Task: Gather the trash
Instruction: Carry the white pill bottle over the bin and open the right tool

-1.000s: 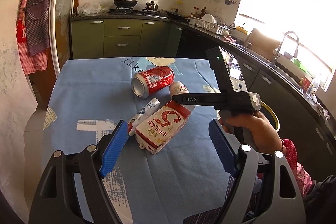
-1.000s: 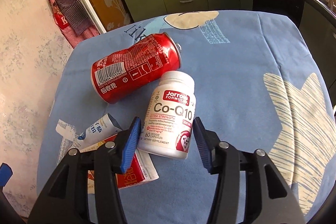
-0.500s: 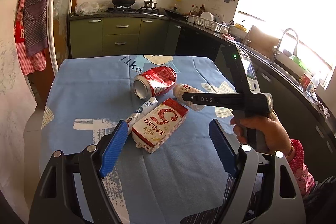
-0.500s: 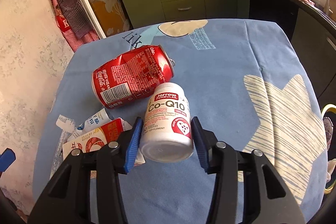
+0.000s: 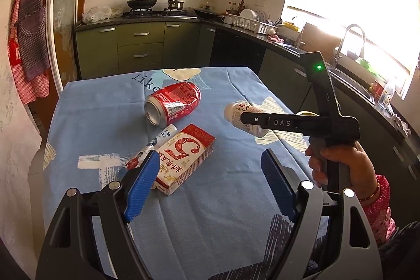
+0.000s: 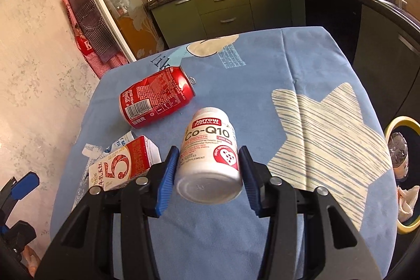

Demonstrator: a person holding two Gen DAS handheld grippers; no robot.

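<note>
My right gripper (image 6: 207,162) is shut on a white Co-Q10 supplement bottle (image 6: 210,156) and holds it above the blue tablecloth (image 6: 262,85); the bottle also shows in the left wrist view (image 5: 241,117). A dented red soda can (image 6: 157,99) (image 5: 173,102) lies on its side. A red-and-white milk carton (image 6: 123,164) (image 5: 183,154) and a flattened white tube (image 5: 155,146) lie beside it. My left gripper (image 5: 210,175) is open and empty, hovering above the table's near part, just in front of the carton.
A yellow-rimmed trash bin (image 6: 401,175) with rubbish inside stands off the table's right edge. Green kitchen cabinets (image 5: 141,49), a stove and a sink counter (image 5: 349,80) run behind and to the right. Aprons hang on the left wall (image 5: 29,43).
My right gripper has closed on the supplement bottle, lifted it off the cloth and carried it back to the right. My left gripper has pulled back a little and stayed open.
</note>
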